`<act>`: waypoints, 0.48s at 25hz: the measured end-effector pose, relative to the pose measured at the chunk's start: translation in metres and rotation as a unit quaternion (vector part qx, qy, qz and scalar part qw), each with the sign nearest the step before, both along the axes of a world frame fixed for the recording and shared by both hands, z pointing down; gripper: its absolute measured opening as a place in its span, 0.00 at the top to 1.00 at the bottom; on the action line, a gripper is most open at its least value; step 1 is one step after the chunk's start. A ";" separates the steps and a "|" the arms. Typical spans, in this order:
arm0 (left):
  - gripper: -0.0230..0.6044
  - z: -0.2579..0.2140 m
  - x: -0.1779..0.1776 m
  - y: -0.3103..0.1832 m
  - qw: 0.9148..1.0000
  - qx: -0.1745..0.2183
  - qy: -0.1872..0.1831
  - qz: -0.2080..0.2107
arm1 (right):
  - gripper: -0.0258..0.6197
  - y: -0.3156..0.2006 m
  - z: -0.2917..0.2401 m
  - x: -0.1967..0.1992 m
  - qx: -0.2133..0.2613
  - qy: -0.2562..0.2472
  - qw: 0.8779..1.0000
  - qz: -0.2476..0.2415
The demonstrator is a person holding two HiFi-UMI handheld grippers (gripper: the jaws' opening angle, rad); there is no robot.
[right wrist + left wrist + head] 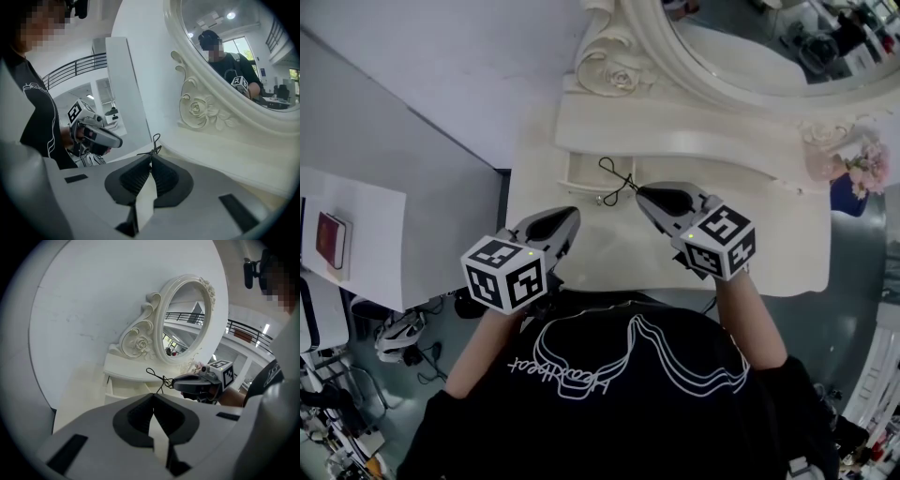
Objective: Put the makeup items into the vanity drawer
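Note:
A thin black cord with a loop [615,177] hangs from my right gripper [640,193], which is shut on it above the white vanity top [769,234]. The cord dangles over a small open drawer [581,180] under the mirror shelf; a small bead [600,200] hangs at its end. In the right gripper view the loop of the cord [155,140] sticks up from the closed jaw tips of the right gripper [151,155]. My left gripper [572,216] hovers shut and empty over the vanity's front left. From the left gripper [153,411] I see the drawer [123,389], the cord [154,375] and the right gripper [174,383].
An ornate oval mirror [741,56] stands at the back of the vanity. Pink flowers [867,169] sit at the right end. A grey table [412,187] on the left carries white paper and a red booklet [333,239]. The person's body is close to the vanity's front edge.

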State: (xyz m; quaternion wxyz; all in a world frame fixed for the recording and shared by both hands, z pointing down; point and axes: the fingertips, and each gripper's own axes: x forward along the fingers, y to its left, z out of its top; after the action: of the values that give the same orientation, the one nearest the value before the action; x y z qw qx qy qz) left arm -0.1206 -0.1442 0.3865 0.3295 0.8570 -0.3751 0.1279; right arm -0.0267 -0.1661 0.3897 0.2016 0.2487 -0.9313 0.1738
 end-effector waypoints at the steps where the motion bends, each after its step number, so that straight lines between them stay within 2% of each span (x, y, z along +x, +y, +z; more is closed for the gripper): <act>1: 0.96 0.001 -0.002 -0.001 1.000 -0.001 0.000 -0.001 | 0.93 -0.004 0.000 -0.003 0.000 0.000 1.000 -0.001; 12: 0.96 0.009 -0.019 -0.012 1.000 -0.011 -0.006 -0.014 | 0.93 -0.029 0.025 -0.029 -0.033 0.009 0.999 -0.027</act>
State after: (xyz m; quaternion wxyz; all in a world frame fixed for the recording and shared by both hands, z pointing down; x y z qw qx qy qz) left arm -0.1394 -0.1557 0.3956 0.3389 0.8469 -0.3877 0.1324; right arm -0.0555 -0.1954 0.4143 0.2229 0.2181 -0.9295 0.1966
